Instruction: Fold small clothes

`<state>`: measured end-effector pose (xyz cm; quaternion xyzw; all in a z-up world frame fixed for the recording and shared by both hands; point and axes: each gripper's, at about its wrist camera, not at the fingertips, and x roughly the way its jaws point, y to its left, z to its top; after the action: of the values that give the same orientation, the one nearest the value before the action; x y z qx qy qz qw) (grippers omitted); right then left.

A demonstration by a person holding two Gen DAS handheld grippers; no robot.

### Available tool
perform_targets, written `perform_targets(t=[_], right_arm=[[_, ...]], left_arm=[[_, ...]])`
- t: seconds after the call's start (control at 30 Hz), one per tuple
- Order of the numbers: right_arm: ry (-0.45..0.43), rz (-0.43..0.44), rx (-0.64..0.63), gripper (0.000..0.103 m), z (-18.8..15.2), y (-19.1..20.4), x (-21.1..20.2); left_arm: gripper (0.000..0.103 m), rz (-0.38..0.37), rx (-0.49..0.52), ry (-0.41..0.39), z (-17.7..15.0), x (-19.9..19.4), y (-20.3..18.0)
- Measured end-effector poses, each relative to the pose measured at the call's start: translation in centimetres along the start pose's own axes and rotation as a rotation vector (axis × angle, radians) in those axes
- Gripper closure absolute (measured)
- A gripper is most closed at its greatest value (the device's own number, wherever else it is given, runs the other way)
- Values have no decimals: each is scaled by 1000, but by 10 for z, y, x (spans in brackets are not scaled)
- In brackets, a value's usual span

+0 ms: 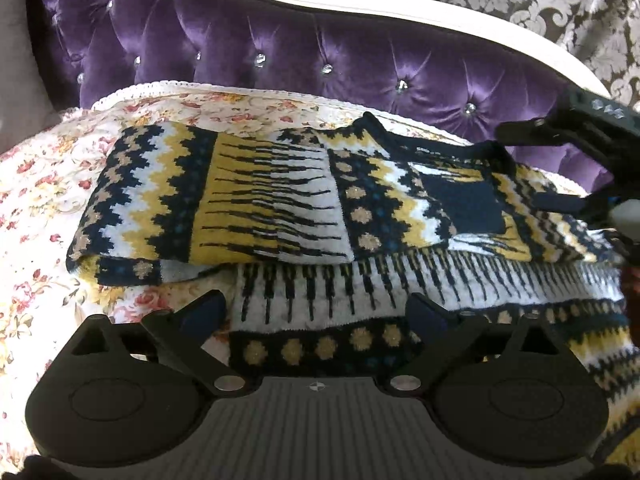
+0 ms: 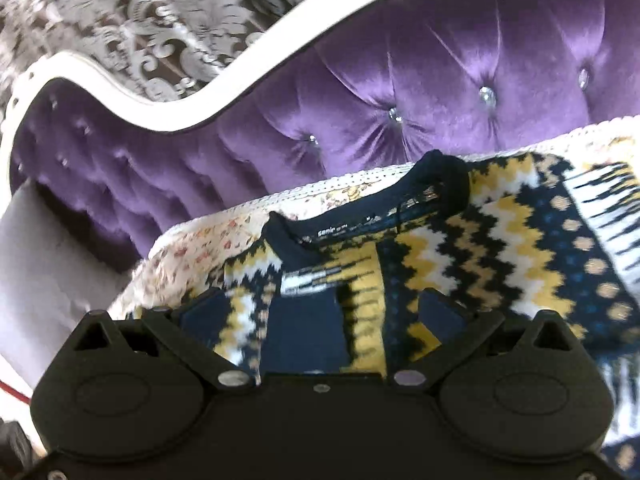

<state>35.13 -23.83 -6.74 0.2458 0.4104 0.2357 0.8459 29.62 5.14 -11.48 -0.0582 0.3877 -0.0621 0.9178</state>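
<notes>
Left tool (image 1: 316, 312): jaws spread wide, nothing pinched. Its pads sit above the near hem of the navy, mustard and white zigzag-knit sweater (image 1: 280, 200), no contact we can confirm. Right tool (image 2: 320, 312): jaws also spread, poised above the collar end of the same sweater, a navy patch and yellow stripes showing between the pads; nothing clamped as far as we can see. From the left wrist view the right tool sits at the far right edge, over the collar side.

The sweater lies partly folded on a floral quilted bed cover (image 1: 44, 208), one panel doubled over the body, with the navy ribbed collar (image 2: 448, 176) and its neck label facing up. Behind it: a purple tufted velvet headboard (image 1: 280, 40) with a white frame.

Handling, our read: thick soft knit, light to moderate weight, no stiffness, so it sags and drapes when lifted. Grippy surface, low slip risk, not fragile, though loose yarn could snag on pad edges. We'd pinch through doubled layers at the hem corners or the ribbed collar edge, where the fabric is densest, and lift both ends together to keep the fold square.
</notes>
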Motion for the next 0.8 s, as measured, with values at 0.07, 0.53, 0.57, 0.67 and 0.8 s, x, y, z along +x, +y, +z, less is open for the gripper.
perform_targets(t=[0.07,0.53,0.57,0.67,0.8], right_arm=[[27,11,-18,2,3,5,9],[196,-10,-102,87,0,21,40],[196,-15,-120,88,1,25,38],[169,12,-161,88,7,41,25],[86,88,-174,89,30,62,-8]], left_arm=[[8,-21,-45,-4,3,0,5],[25,67,-280,-191,23,-35,57],[25,81,-289,-200,24,-37,61],[25,140,-314,-239,28,-45,73],[25,199,-357,-303,34,-62,90]])
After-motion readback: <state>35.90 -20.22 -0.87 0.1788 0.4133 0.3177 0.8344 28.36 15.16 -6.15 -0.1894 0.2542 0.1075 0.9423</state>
